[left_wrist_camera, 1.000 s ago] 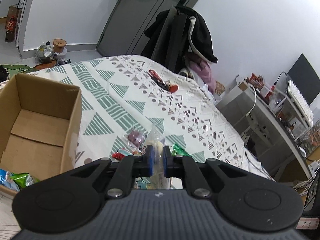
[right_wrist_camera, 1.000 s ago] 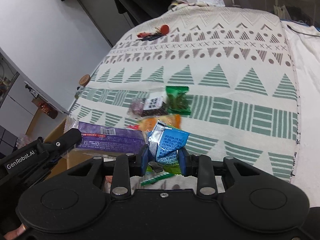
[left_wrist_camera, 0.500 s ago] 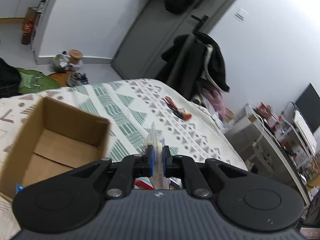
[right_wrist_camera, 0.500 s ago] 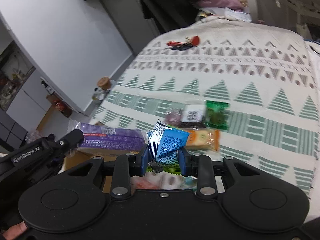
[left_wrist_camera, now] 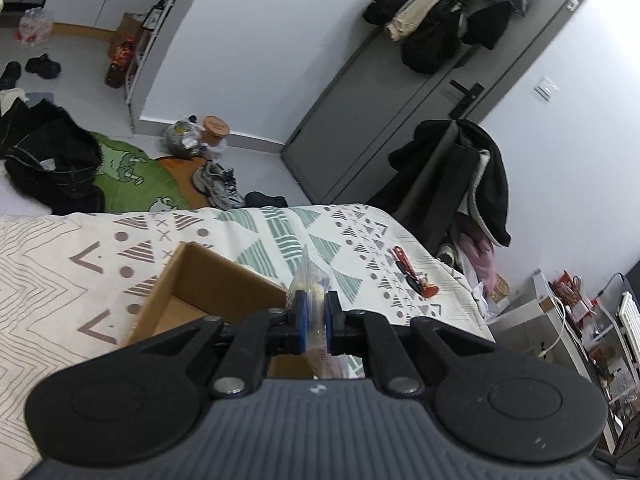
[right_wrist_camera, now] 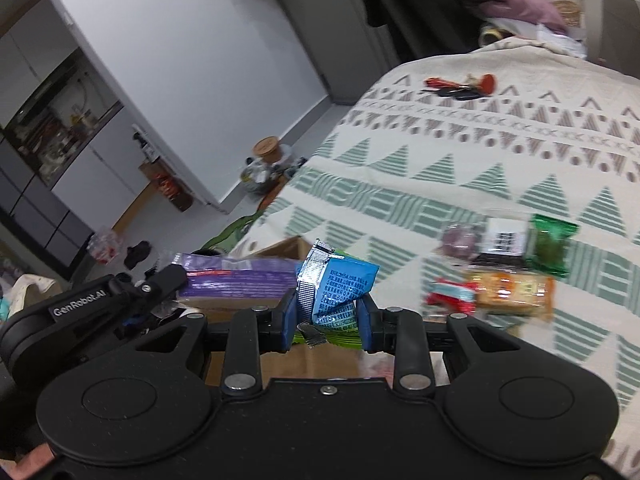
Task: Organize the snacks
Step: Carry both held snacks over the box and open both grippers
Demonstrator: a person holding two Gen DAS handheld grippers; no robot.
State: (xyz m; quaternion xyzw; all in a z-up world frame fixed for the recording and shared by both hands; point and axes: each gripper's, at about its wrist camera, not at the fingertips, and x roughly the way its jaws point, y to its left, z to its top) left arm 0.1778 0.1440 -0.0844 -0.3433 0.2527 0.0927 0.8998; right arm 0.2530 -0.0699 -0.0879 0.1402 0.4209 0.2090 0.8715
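Observation:
My left gripper [left_wrist_camera: 314,312] is shut on a clear snack bag [left_wrist_camera: 310,280] with a purple label, held above the right edge of an open cardboard box [left_wrist_camera: 208,288] on the patterned bedspread. In the right wrist view that bag shows as a long purple packet [right_wrist_camera: 240,280] held by the left gripper [right_wrist_camera: 172,284]. My right gripper [right_wrist_camera: 326,320] is shut on a blue foil snack packet [right_wrist_camera: 340,288] with a green packet [right_wrist_camera: 344,336] pinched beneath it, above the box [right_wrist_camera: 280,252]. Loose snacks lie to the right: an orange cracker pack [right_wrist_camera: 512,292], a green packet [right_wrist_camera: 550,244], a red-and-blue wrapper [right_wrist_camera: 448,292], a dark pouch [right_wrist_camera: 480,238].
A red key bunch [right_wrist_camera: 464,84] lies at the far end of the bedspread [right_wrist_camera: 480,152]. A chair draped with dark coats [left_wrist_camera: 460,184] stands past the bed, beside a grey door [left_wrist_camera: 392,112]. Shoes [left_wrist_camera: 218,184], a green rug and bags lie on the floor left.
Both grippers have swung left toward the box with their packets still held. The loose snacks have slid to the right of the right wrist view; the box now sits below both grippers.

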